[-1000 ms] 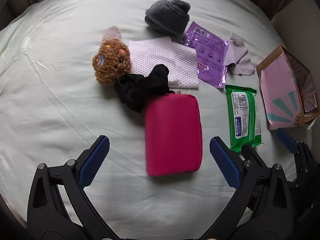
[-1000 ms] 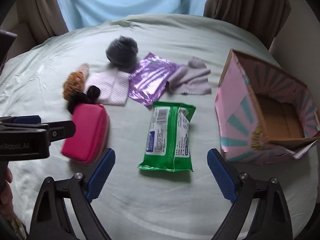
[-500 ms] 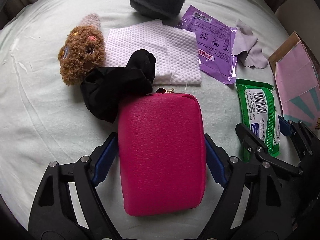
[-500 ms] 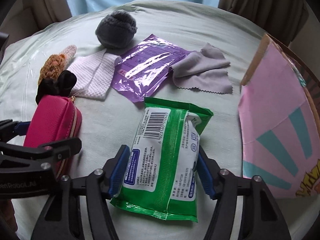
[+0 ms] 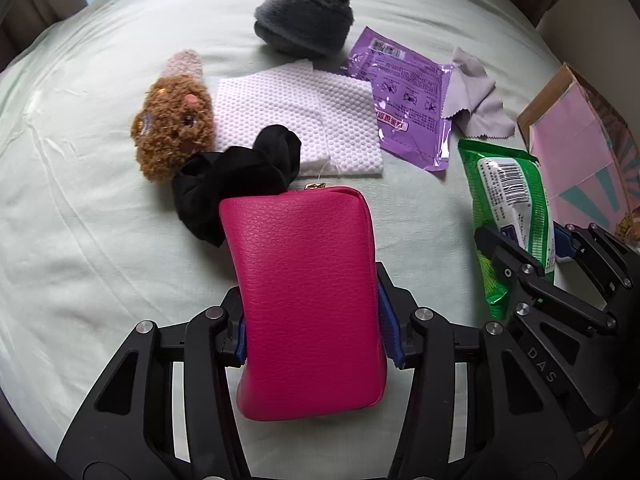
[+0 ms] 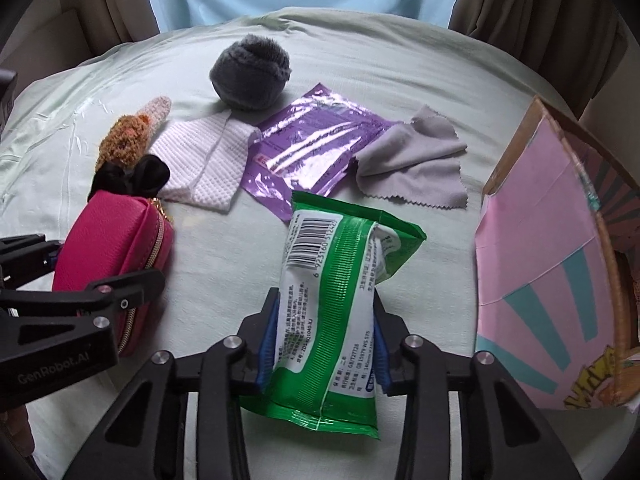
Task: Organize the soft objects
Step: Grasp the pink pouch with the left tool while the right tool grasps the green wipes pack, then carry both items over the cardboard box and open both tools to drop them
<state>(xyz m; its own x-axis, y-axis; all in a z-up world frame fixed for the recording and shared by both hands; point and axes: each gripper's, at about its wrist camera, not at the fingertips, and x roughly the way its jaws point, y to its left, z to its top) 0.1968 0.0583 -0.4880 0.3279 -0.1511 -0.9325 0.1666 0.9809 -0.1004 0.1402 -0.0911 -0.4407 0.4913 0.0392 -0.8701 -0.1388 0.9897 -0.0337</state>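
My left gripper is shut on a pink leather pouch, its blue pads pressing both long sides. The pouch also shows in the right wrist view, held by the left gripper. My right gripper is shut on a green wet-wipes pack, which bends up between the pads. The pack also shows in the left wrist view. Both lie on a pale green bedsheet.
A brown plush toy, black scrunchie, white dotted cloth, grey fuzzy hat, purple sachet and grey cloth lie beyond. An open pink cardboard box stands at the right.
Both grippers moved forward and down over their objects and closed. The left one took hold of the pink pouch, the right one of the wipes pack, which now bends upward.
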